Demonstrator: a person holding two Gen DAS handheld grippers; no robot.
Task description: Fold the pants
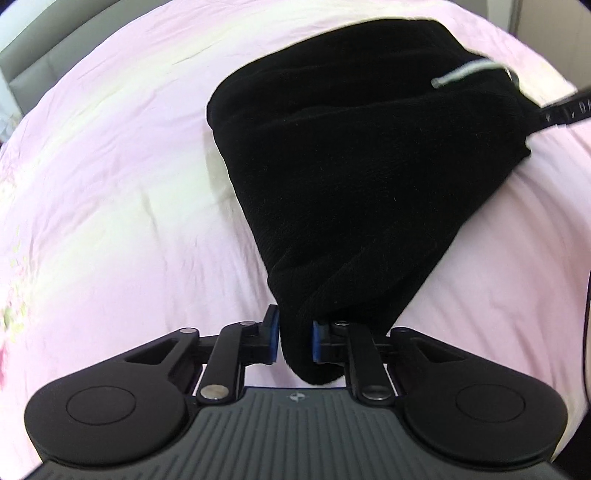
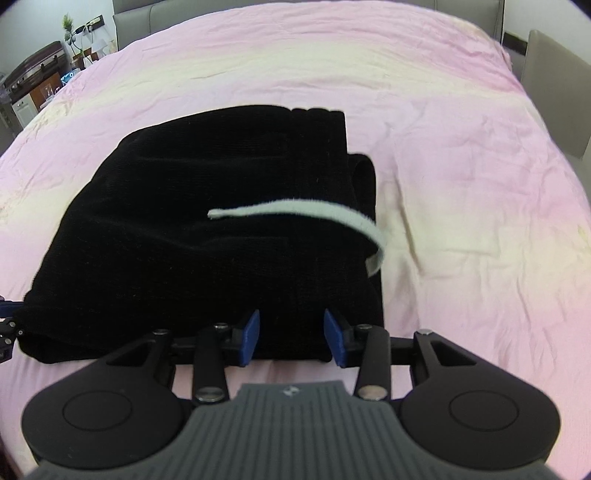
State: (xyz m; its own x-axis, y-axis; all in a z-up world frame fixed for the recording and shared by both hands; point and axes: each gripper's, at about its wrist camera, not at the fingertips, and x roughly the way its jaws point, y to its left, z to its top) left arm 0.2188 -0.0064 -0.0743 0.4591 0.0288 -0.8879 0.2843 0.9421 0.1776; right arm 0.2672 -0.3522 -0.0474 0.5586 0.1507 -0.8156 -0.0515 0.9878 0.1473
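Observation:
Black pants (image 1: 351,166) lie folded in a thick bundle on a pink bed sheet (image 1: 110,184). My left gripper (image 1: 293,338) is shut on a corner of the pants, with black cloth bunched between its blue pads. In the right wrist view the pants (image 2: 203,240) fill the middle, with a white drawstring (image 2: 295,210) lying across the top. My right gripper (image 2: 291,336) is open at the near edge of the bundle, its blue pads apart with the cloth's edge between them. The right gripper's tip (image 1: 561,110) shows at the bundle's far right in the left wrist view.
The pink sheet (image 2: 461,184) covers the whole bed. A grey headboard (image 2: 140,14) runs along the far edge. A bedside cabinet with a plant (image 2: 44,74) stands at the far left, and a grey chair (image 2: 554,81) at the right.

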